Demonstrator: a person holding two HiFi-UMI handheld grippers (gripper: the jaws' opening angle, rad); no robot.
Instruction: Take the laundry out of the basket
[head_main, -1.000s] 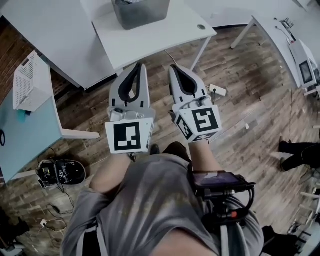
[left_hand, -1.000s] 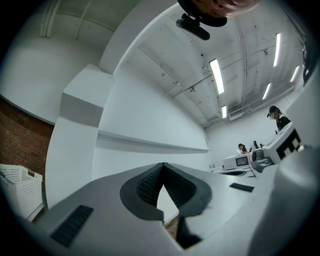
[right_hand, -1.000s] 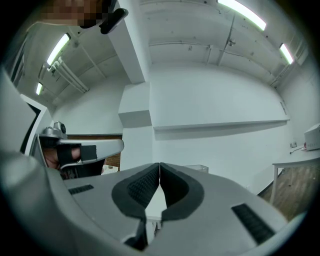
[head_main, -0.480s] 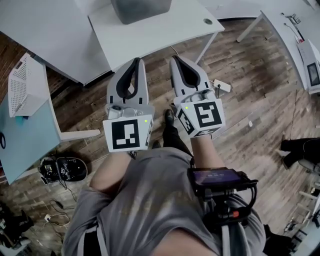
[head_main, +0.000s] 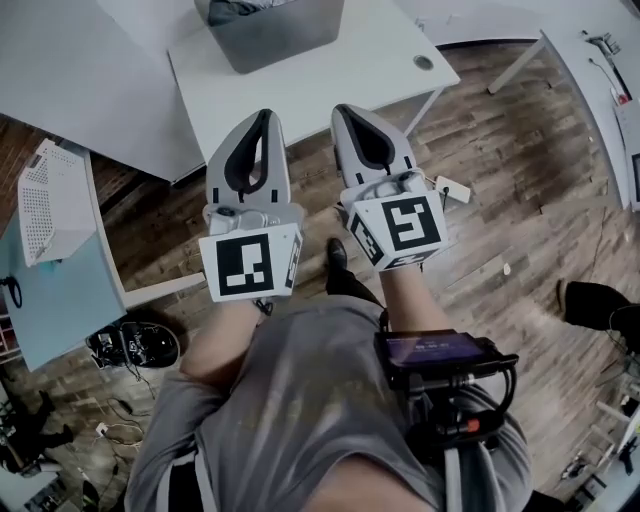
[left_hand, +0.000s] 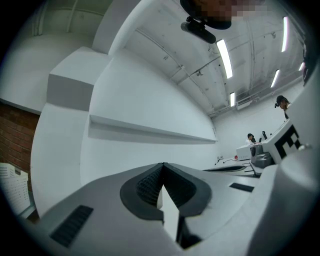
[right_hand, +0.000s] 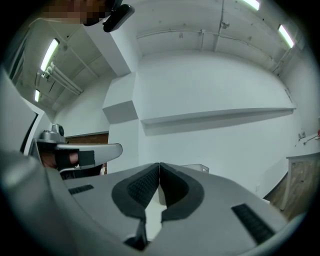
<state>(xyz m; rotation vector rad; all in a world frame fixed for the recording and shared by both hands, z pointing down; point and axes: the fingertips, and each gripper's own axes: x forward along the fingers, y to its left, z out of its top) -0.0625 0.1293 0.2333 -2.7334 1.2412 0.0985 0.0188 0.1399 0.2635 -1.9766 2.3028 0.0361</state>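
Observation:
A grey laundry basket (head_main: 285, 35) stands on a white table (head_main: 385, 65) at the top of the head view, with dark laundry (head_main: 232, 8) just showing at its rim. My left gripper (head_main: 264, 114) and right gripper (head_main: 344, 108) are held side by side in front of the table's near edge, short of the basket. Both are shut with nothing between the jaws. In the left gripper view the left gripper (left_hand: 163, 164) points at a bare white wall; in the right gripper view the right gripper (right_hand: 159, 164) does the same.
A white perforated crate (head_main: 50, 195) sits on a light blue table (head_main: 50, 290) at the left. Cables and a black device (head_main: 135, 345) lie on the wooden floor. Another white desk (head_main: 600, 80) stands at the right, with a person's shoe (head_main: 590, 300) below it.
The table and grey basket have come lower and nearer in the head view. Both grippers have moved up towards the table edge, still shut and empty.

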